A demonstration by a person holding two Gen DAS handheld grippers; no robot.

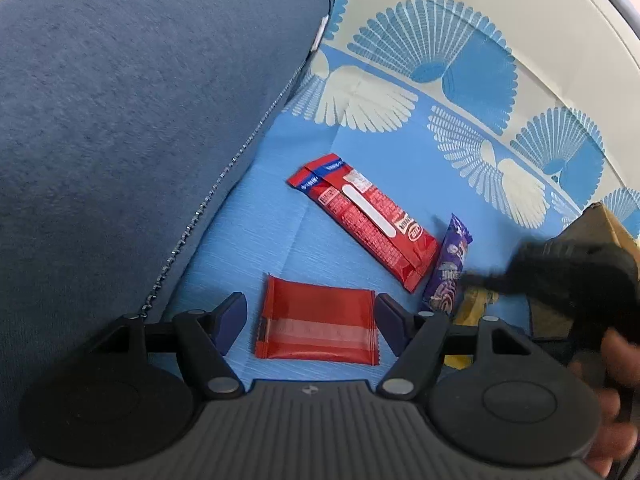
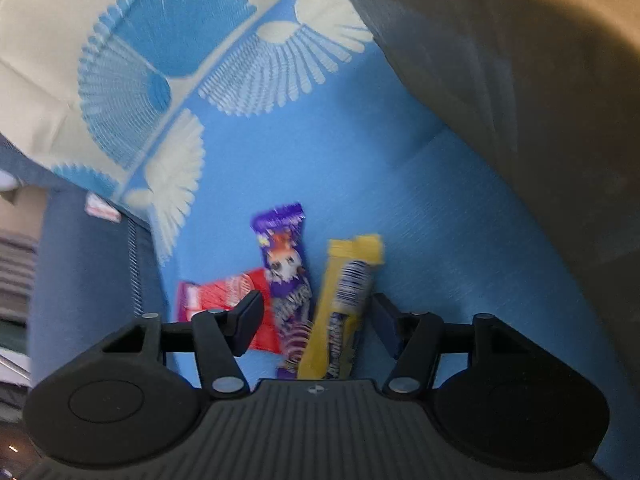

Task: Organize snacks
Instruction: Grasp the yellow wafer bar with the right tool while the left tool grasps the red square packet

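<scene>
Four snacks lie flat on the blue patterned cloth [image 1: 360, 152], none touching its edges, with a grey-blue cushion [image 1: 120, 120] along one side. The left gripper [image 1: 310, 314] stands wide, its pads either side of a square red packet [image 1: 316, 324] and clear of it, so nothing is held. I'd judge that packet light and thin, its foil slick and crinkly, likely brittle inside; a gentle pinch across its flat sides, away from the crimped ends, looks best. Just beyond lies a long red packet [image 1: 368, 224], slanting, and beside its far end a purple bar [image 1: 446, 272]. The right gripper [image 2: 318, 322] is about half open, blurred with motion, with the purple bar and a yellow bar [image 2: 344, 312] both between its pads; I cannot tell whether either pad touches a wrapper, and neither looks lifted. The two bars sit almost side by side, so closing here may catch both, or squeeze one out, since the film is slippery. They seem stiff enough along their length to lift from the middle. In the left view a brown box [image 1: 596, 232] shows behind the right gripper, near the cloth's edge.
</scene>
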